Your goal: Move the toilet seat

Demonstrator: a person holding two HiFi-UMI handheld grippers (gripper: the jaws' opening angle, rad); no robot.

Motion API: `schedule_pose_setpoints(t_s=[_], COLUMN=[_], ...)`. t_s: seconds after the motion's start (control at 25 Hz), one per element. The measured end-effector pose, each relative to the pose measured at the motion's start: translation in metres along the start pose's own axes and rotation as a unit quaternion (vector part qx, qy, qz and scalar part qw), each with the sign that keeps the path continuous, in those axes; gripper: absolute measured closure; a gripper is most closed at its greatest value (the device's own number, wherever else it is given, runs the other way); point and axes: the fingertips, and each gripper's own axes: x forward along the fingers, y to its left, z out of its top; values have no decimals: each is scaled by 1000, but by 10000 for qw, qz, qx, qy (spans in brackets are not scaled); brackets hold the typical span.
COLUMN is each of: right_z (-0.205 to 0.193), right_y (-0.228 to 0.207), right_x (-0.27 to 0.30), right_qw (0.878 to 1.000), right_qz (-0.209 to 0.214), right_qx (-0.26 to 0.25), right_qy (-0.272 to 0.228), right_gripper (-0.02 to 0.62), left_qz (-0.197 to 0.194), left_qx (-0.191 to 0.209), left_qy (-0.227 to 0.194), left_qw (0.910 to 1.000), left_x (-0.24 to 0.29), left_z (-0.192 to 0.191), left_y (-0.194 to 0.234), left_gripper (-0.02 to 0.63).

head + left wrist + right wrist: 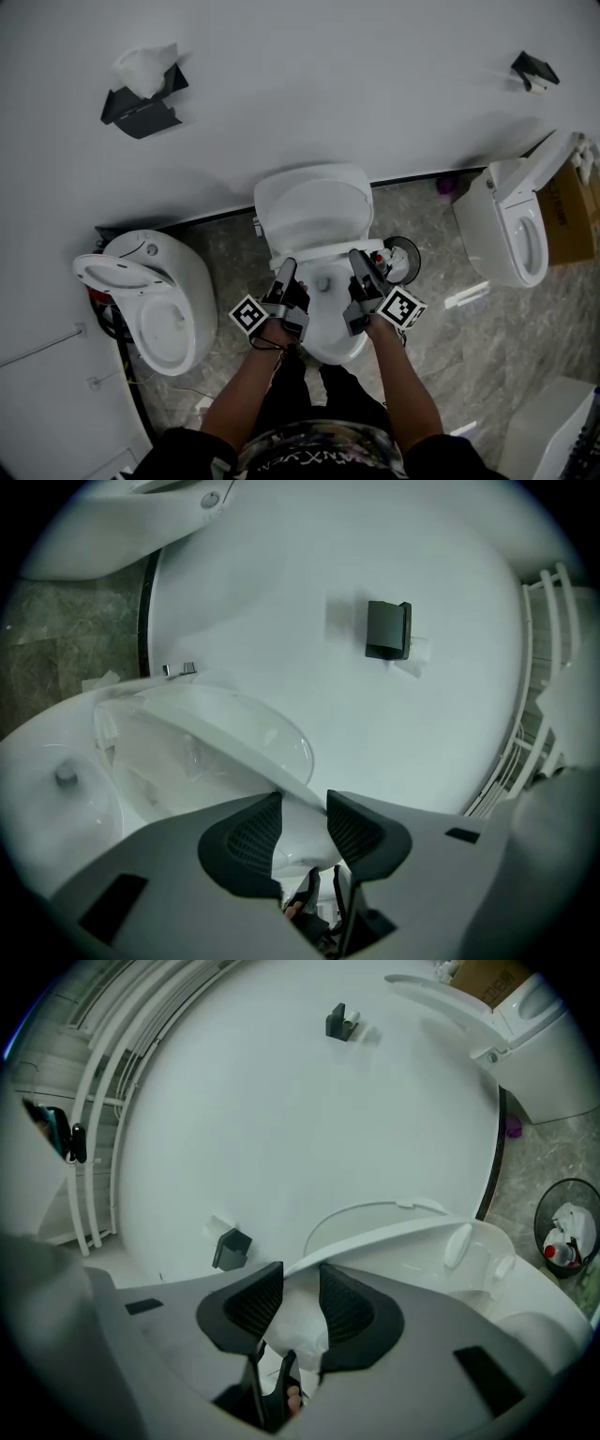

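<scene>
A white toilet [330,336] stands against the wall with its lid [314,202] up. Its seat [319,251] is lifted off the bowl, tilted. My left gripper [286,269] grips the seat's left rim and my right gripper [359,260] grips its right rim. In the left gripper view the thin seat edge [234,731] runs down between the jaws of the left gripper [305,803], pads against it. The right gripper view shows the same: the seat edge [394,1232] passes into the right gripper [300,1274]. The bowl lies open below the seat.
A second toilet [159,305] with its seat up stands at the left, a third [511,225] at the right beside a cardboard box [567,211]. A small black bin [401,260] sits right of the middle toilet. Black holders [141,105] hang on the wall.
</scene>
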Motion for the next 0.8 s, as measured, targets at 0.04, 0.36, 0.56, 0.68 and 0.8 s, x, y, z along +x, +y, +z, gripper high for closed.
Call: schedule_pose_setpoints(t_s=[0.04, 0.36, 0.56, 0.68, 0.8], right_z=[0, 10, 16, 20, 24], right_y=[-1, -4, -8, -9, -12], right_x=[3, 24, 41, 52, 64], right_qw=[10000, 10000, 10000, 9998, 9998], right_qz=[3, -10, -57, -86, -130], right_qx=[22, 17, -69, -157, -127], right_qy=[16, 7, 44, 70, 62], right_gripper=[472, 479, 483, 486, 491], left_qz=[5, -38, -17, -34, -13], left_qx=[25, 120, 234, 268, 360], left_qy=[9, -5, 80, 137, 187], left_qw=[10000, 9999, 9997, 9995, 9992], left_x=[2, 19, 32, 41, 49], left_z=[2, 14, 24, 29, 36], left_y=[0, -1, 1, 0, 2], left_gripper=[440, 440, 439, 439, 440])
